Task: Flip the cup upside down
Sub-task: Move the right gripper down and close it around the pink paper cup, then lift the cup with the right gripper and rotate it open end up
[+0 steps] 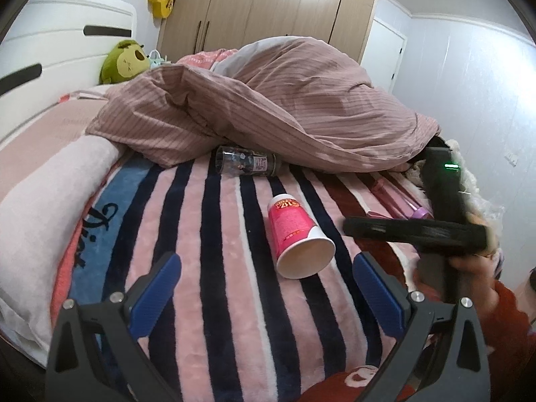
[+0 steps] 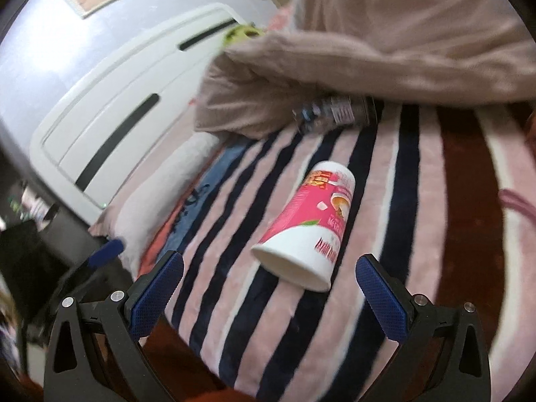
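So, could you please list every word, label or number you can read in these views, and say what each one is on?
"Dior", in dark script: on the striped blanket, partly folded, so only likely.
Orange lettering near the base of the pink paper cup: appears upside down, not readable.
Small print on the cup's side: too small and blurred.
Label on the clear bottle: too small to read.

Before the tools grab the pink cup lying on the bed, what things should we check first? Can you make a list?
1. Right tool open wide enough for the cup: ok.
2. Left tool open and holding nothing: ok.
3. Pink cup within view, lying on its side with its mouth toward the tools: ok.
4. Cup empty, nothing to spill: ok, the inside looks bare.
5. Glass bottle apart from the cup: ok.
6. Soft striped blanket steady enough to stand a cup on: cannot tell.
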A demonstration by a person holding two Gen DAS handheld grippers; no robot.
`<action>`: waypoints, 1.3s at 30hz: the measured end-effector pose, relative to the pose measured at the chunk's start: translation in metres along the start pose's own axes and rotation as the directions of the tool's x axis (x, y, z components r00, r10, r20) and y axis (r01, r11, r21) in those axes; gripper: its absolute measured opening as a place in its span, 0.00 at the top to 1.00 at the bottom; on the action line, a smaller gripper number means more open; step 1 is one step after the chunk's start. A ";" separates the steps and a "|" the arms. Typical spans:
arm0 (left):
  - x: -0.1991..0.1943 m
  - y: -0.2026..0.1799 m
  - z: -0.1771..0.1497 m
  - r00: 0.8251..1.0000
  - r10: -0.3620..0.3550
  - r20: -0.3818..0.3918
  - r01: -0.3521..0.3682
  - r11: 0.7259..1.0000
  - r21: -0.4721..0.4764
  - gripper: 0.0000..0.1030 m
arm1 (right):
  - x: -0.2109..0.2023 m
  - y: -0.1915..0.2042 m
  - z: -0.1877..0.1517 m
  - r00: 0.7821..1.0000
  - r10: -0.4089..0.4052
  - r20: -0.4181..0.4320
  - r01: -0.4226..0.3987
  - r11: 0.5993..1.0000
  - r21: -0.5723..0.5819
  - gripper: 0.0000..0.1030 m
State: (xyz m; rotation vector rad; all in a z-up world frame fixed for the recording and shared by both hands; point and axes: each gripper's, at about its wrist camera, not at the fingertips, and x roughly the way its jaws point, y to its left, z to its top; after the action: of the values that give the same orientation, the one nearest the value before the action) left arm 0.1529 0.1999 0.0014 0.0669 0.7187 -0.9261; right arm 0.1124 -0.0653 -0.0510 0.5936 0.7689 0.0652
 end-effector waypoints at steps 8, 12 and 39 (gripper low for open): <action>0.000 0.017 -0.003 0.999 -0.040 0.000 0.040 0.999 -0.033 0.01 | 0.076 -0.031 0.020 0.990 -0.024 -0.135 0.040 0.993 0.113 0.27; 0.001 0.021 -0.003 0.998 -0.055 -0.007 0.055 0.998 -0.040 0.01 | 0.090 -0.039 0.019 0.986 0.013 -0.163 0.016 0.985 0.171 0.29; 0.106 0.027 -0.031 0.886 -0.409 -0.219 0.326 0.885 -0.332 0.01 | 0.038 0.016 -0.047 0.938 -0.034 -0.345 -0.031 0.983 -0.181 0.23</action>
State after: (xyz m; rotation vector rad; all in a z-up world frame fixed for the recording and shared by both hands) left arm 0.1978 0.1523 -0.0920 -0.2087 1.1566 -1.1830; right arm 0.1105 -0.0191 -0.0934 0.4085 1.0942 0.2423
